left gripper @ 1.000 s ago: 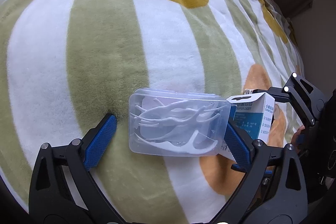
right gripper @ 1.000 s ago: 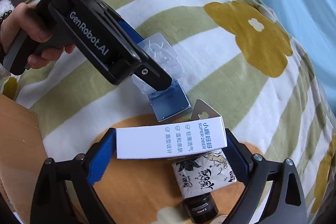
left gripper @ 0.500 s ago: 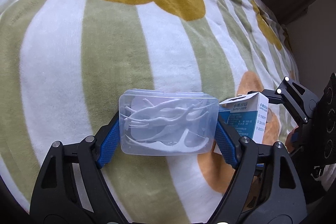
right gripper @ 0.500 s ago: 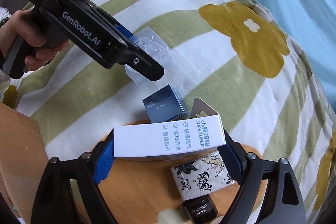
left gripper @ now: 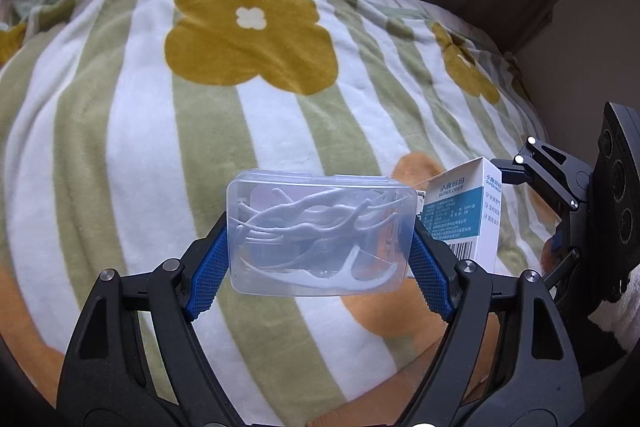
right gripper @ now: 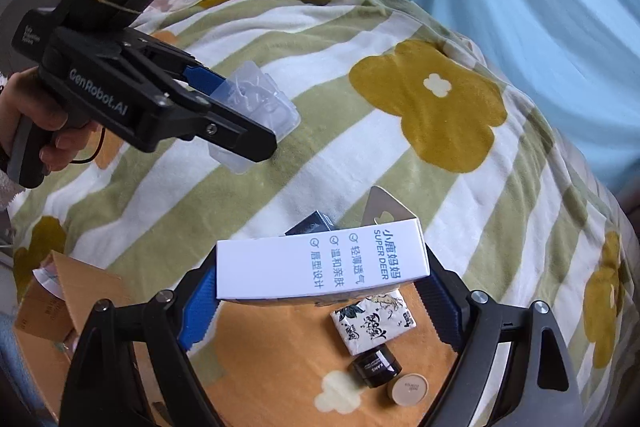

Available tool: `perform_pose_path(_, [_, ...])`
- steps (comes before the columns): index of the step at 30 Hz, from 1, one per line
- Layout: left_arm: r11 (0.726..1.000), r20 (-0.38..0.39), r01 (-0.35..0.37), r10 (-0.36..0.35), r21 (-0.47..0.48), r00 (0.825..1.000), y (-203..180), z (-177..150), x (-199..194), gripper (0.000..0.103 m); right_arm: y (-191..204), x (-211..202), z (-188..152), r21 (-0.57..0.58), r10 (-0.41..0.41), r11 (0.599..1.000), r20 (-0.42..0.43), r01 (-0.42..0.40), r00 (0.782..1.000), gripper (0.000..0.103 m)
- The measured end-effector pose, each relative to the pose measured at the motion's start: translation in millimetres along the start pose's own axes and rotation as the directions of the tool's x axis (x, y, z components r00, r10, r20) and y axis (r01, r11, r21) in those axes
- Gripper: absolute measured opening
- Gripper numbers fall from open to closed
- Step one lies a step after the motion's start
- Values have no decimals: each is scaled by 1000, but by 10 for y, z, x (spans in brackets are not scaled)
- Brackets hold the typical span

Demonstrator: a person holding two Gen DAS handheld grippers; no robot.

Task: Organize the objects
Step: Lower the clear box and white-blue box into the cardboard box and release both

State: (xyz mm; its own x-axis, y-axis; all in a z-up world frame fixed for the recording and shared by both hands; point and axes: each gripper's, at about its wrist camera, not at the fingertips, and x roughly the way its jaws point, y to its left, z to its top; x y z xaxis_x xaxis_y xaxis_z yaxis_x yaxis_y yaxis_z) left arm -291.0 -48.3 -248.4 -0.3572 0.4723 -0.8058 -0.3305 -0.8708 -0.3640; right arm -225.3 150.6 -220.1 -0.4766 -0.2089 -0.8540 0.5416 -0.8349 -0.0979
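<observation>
My left gripper (left gripper: 320, 255) is shut on a clear plastic box of white floss picks (left gripper: 320, 237) and holds it above the striped flowered blanket (left gripper: 200, 131). The same box (right gripper: 260, 115) and left gripper (right gripper: 256, 131) show in the right wrist view at the upper left. My right gripper (right gripper: 320, 291) is shut on a white and teal carton marked SUPER DEER (right gripper: 320, 263), lifted off the blanket. That carton (left gripper: 464, 219) appears at the right of the left wrist view.
On the blanket below the right gripper lie a dark blue small box (right gripper: 312, 223), a patterned tissue pack (right gripper: 372, 323), a black jar (right gripper: 376, 371) and a round tan lid (right gripper: 408, 389). A cardboard box (right gripper: 52, 307) stands at the lower left. A light blue sheet (right gripper: 520, 7) lies behind.
The left gripper closed on the floss pick box and lifted it off the blanket. The right gripper rose with the carton, so the items beneath look smaller.
</observation>
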Motion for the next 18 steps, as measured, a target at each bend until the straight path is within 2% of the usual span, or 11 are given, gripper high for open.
perform_pose_path(5, [1000,30,-14,13,24,999,-251,-207,-417,80,141,-423,-70,76,-32,997,2,32,999,85])
perform_pose_path(9, [1000,49,-20,20,0,999,-415,-478,-694,80,274,-752,-166,153,-48,987,2,47,999,85])
perform_pose_path(14, [998,58,-50,52,-34,997,-611,-847,-992,80,475,-1126,-343,193,-56,980,-6,56,998,86])
perform_pose_path(18, [995,57,-77,81,-63,995,-764,-1140,-1177,80,567,-1359,-540,269,-38,962,-18,42,999,86])
